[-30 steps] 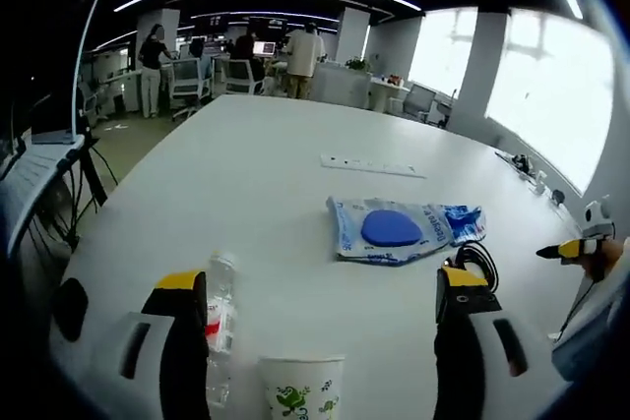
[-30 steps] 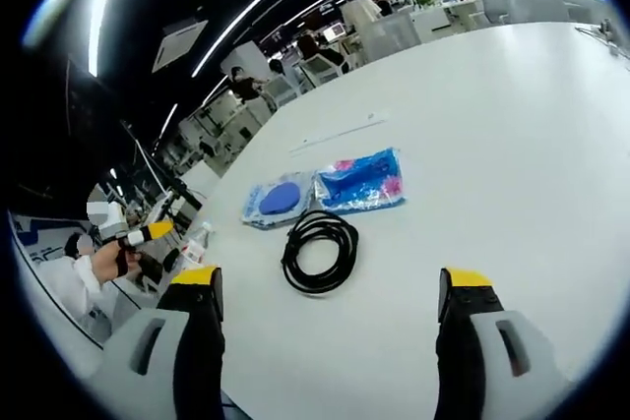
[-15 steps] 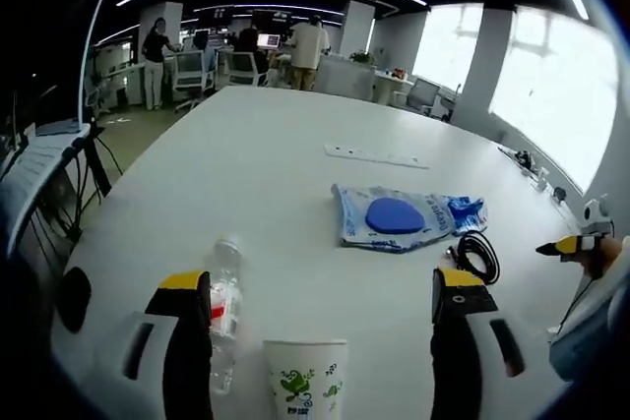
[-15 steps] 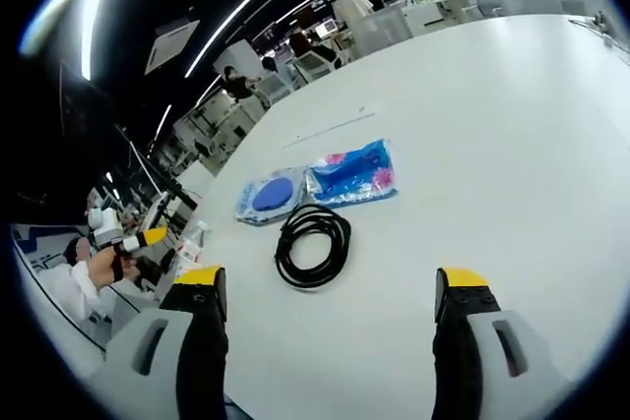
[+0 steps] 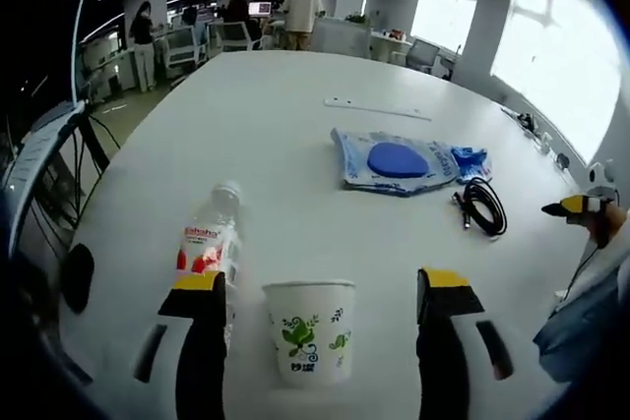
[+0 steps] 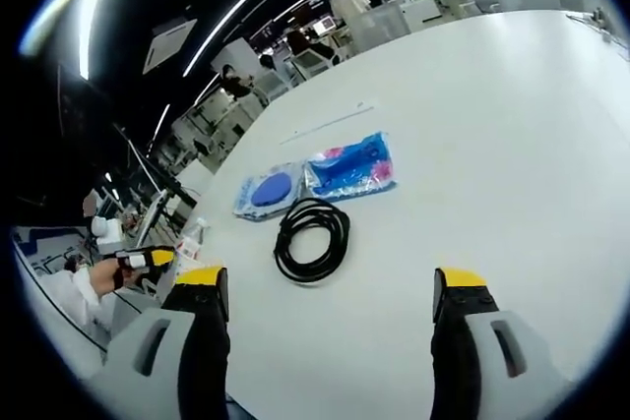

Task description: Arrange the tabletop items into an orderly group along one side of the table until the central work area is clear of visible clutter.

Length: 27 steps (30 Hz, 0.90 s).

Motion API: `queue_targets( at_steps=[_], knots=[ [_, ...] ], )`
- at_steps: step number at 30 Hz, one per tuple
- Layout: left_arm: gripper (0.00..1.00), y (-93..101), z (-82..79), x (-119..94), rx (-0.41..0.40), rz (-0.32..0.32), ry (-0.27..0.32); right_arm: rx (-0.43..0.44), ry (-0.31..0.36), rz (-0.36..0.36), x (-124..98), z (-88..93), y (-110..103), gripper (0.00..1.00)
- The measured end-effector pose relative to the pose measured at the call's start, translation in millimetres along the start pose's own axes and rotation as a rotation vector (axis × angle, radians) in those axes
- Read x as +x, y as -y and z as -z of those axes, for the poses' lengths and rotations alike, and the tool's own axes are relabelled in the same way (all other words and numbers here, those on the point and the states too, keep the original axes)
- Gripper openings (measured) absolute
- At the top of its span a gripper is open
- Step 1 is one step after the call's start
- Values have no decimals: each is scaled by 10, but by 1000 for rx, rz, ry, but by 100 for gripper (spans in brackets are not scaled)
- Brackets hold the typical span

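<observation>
Fingers of both grippers spread, empty; left view has paper cup (image 5: pixel 309 330), bottle (image 5: pixel 205 249); right view, coiled cable (image 6: pixel 312 240).

On the white table (image 5: pixel 276 135) are counted one paper cup (image 5: pixel 308 331), one plastic bottle (image 5: pixel 208 248), one coiled black cable (image 5: pixel 482 208), two blue packets (image 6: pixel 311 177) and one white strip (image 5: pixel 378 109).
</observation>
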State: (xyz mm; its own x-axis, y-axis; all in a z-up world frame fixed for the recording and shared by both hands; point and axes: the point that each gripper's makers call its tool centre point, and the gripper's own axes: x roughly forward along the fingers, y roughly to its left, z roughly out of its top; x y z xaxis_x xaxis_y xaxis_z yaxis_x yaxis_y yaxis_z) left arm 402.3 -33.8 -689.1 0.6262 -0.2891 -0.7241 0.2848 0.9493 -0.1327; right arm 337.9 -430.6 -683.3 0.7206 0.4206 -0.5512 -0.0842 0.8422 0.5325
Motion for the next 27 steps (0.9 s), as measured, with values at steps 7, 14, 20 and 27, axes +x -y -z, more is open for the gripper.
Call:
queue_targets(
  at_steps=[7,14,20,27],
  knots=[
    [70,-11,248,48,-35,-2,-81,3,-10,5,-2,34,2,84],
    [67,7,388,103,-30,-5,-127,-5,-19,-1,19,44,-36,83],
    [61,-27,441,145,-36,-22,-154,-9,-29,-3,40,51,-49,83],
    [46,-77,595,194,-65,-49,-211,-7,-35,-2,45,68,-60,82]
  ],
)
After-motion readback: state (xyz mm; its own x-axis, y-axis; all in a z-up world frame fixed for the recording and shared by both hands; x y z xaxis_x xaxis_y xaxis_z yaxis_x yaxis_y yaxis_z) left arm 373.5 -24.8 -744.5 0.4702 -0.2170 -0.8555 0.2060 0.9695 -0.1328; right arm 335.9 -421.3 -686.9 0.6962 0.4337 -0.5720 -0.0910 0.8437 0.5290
